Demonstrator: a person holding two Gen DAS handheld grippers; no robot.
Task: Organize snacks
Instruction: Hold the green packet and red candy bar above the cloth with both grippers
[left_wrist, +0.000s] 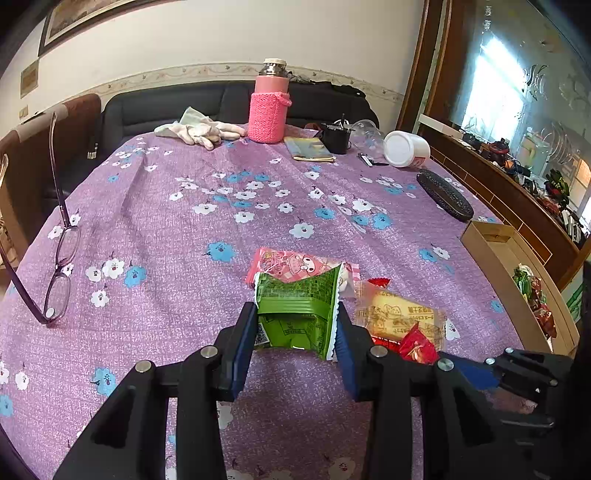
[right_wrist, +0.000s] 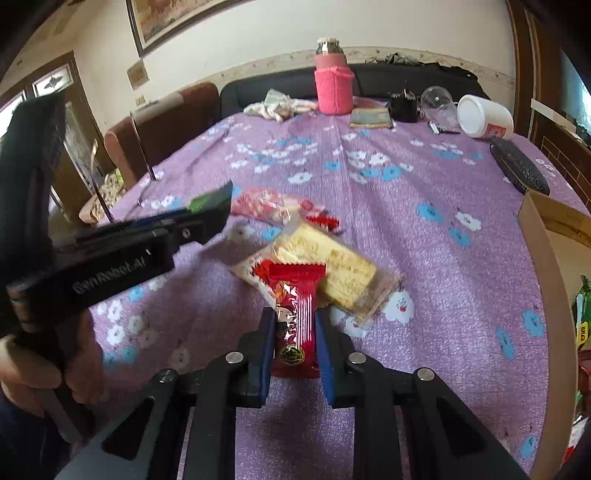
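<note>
Bench (left_wrist: 177, 221) centre is bare cloth, free passage. Left edge: glasses (left_wrist: 61, 258) standing up. Far edge crowded: gloves (left_wrist: 201, 130), pink flask (left_wrist: 267, 107), tipped white tub (left_wrist: 406, 147). Right edge: dark case (left_wrist: 445, 195), open cardboard box (left_wrist: 491, 254). Near centre, pink packet (left_wrist: 291, 264) and biscuit pack (right_wrist: 332, 269) block low moves.

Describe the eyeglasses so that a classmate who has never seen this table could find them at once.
Start from the purple flowered tablecloth and go to its left edge, far from the snack packets. The eyeglasses lie there alone, dark-framed, one temple arm sticking up.
</note>
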